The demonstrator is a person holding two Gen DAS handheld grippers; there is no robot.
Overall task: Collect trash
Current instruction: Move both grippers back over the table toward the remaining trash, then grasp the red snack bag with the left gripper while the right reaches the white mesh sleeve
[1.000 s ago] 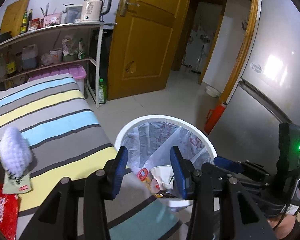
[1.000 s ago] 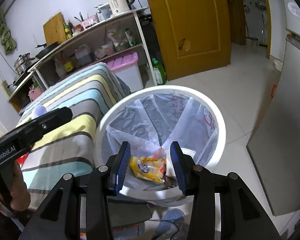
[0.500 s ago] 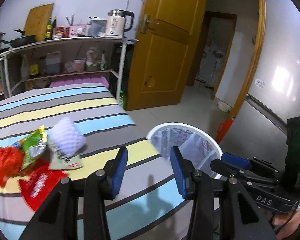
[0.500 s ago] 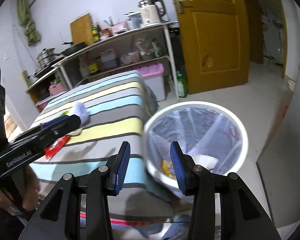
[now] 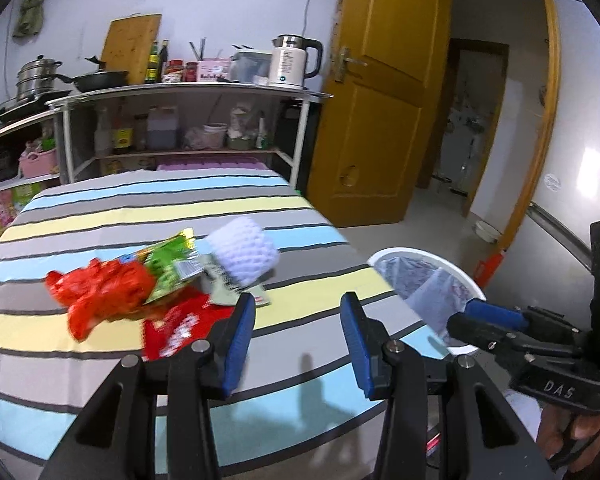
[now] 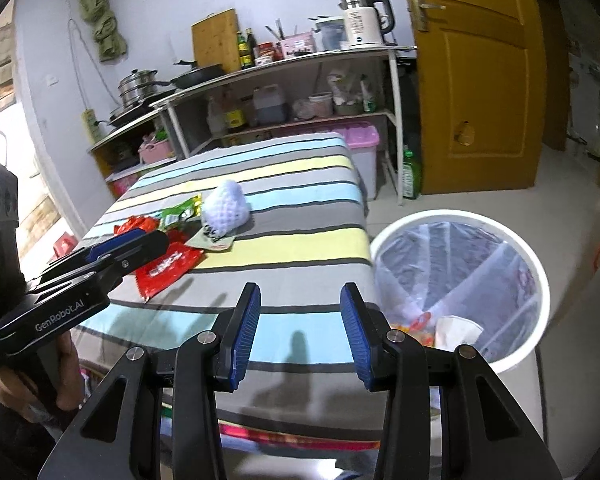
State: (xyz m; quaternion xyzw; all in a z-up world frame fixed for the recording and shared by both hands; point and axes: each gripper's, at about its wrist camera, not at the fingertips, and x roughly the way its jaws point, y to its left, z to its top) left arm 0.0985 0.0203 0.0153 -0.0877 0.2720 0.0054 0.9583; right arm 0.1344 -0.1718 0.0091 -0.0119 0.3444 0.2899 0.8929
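A heap of trash lies on the striped table (image 5: 260,208): a white foam net (image 5: 246,254), a green wrapper (image 5: 168,258), a crumpled red bag (image 5: 100,292), a flat red packet (image 5: 176,330) and a pale packet (image 5: 224,288). My left gripper (image 5: 298,320) hovers open and empty just short of the heap. The right gripper (image 6: 300,304) is also open and empty, over the table's near edge; the foam net (image 6: 225,209) and red packet (image 6: 166,266) lie ahead to its left. A white lined bin (image 6: 452,213) with trash inside stands on the floor to the right.
Behind the table stands a metal shelf (image 5: 188,90) with a kettle (image 5: 290,62), pots and bottles. A yellow door (image 5: 380,100) is at the back right. By the shelf are a pink-lidded box (image 6: 364,140) and a green bottle (image 6: 410,176). A hand holds the left gripper (image 6: 148,238).
Both views have swung left from over the bin to the striped table. The trash heap has come into full view. Both jaws have kept the same width.
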